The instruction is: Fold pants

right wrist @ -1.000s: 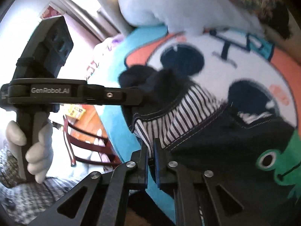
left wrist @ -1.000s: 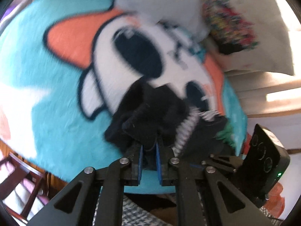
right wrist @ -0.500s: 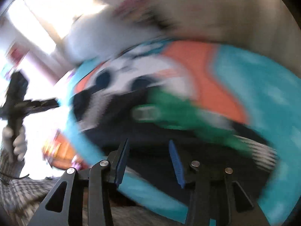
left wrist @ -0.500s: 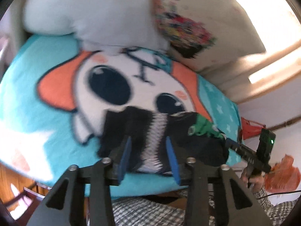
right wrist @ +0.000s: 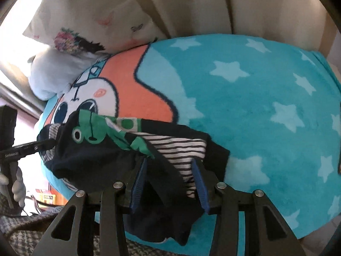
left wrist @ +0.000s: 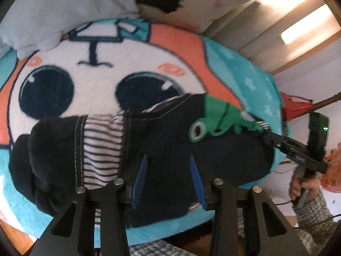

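Observation:
Dark navy pants (left wrist: 170,140) with a striped lining and a green frog patch (left wrist: 215,117) lie bunched across a turquoise cartoon blanket (left wrist: 106,49). My left gripper (left wrist: 168,156) hovers over their middle, open, its blue pads apart with nothing pinched. In the right wrist view the pants (right wrist: 96,155) stretch leftward from my right gripper (right wrist: 169,161), which is open over the striped end. The right gripper (left wrist: 294,151) also shows at the pants' right end, and the left gripper (right wrist: 27,147) at their left end.
Pillows (left wrist: 53,10) (right wrist: 89,17) lie at the blanket's far side against a pale headboard. The starred part of the blanket (right wrist: 255,106) spreads to the right. A person's hands (left wrist: 302,187) (right wrist: 17,187) hold the gripper handles. Checked cloth fills the bottom edge.
Both grippers were shut on the pants a second ago and now stand open. They have moved apart, and the pants lie spread wider across the blanket.

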